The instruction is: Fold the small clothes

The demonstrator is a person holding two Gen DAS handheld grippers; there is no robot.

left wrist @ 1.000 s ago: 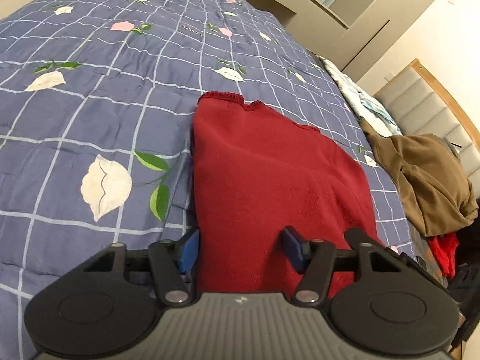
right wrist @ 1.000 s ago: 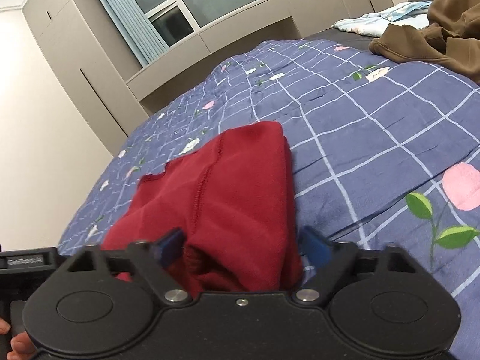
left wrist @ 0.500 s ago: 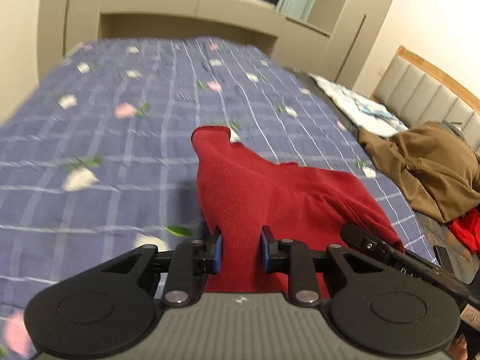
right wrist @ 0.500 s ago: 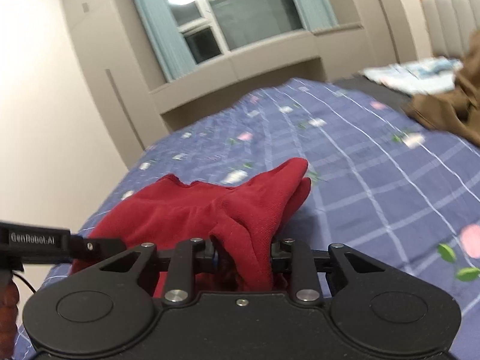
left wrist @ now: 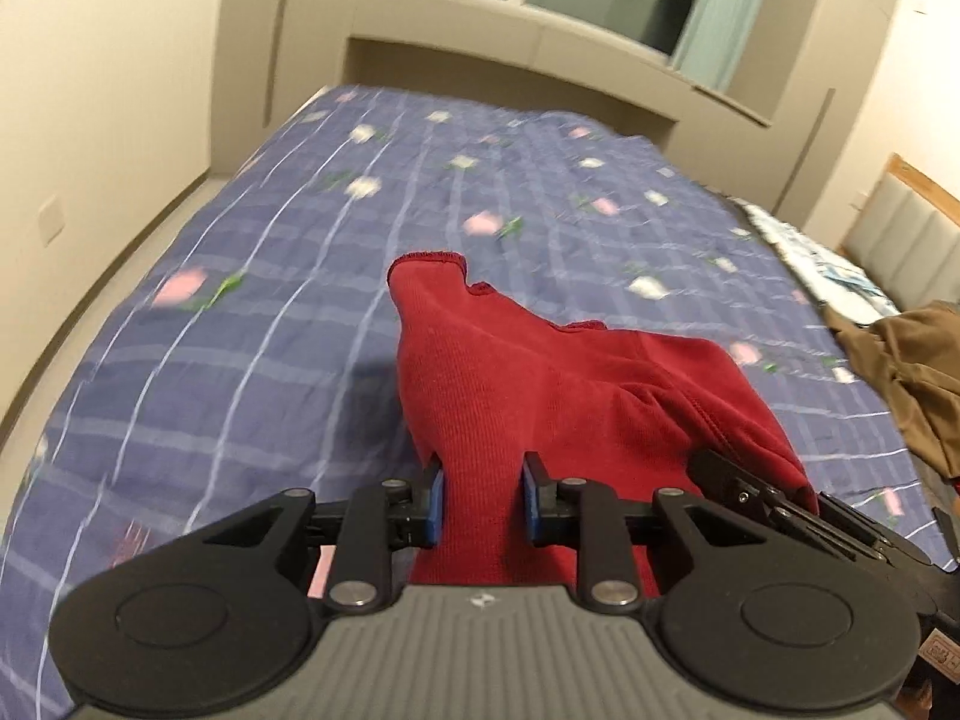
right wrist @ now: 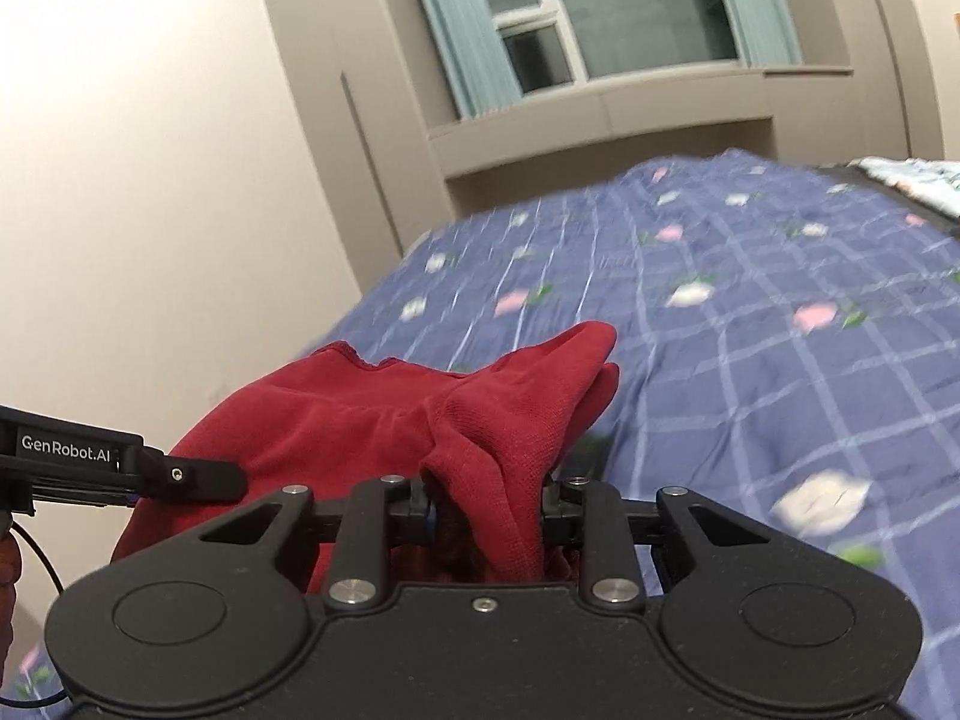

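A small red knit garment (left wrist: 516, 384) hangs between both grippers, lifted off the blue floral quilt (left wrist: 300, 312). My left gripper (left wrist: 483, 501) is shut on its near edge, blue pads pressed into the fabric. In the right wrist view the same red garment (right wrist: 384, 414) bunches up, and my right gripper (right wrist: 489, 510) is shut on a thick fold of it. The far end of the cloth droops toward the quilt. The right gripper's black body (left wrist: 798, 510) shows at the lower right of the left wrist view, and the left gripper's body (right wrist: 108, 462) at the left of the right wrist view.
A brown garment (left wrist: 918, 372) lies heaped at the quilt's right side, with a pale patterned cloth (left wrist: 822, 264) beyond it and a padded headboard (left wrist: 900, 228) behind. Beige cabinets and a curtained window (right wrist: 606, 24) stand past the bed's far end. A wall runs along the left.
Both grippers closed on the red garment, which lay flat on the quilt, and lifted it up and forward. The views have tilted up toward the window.
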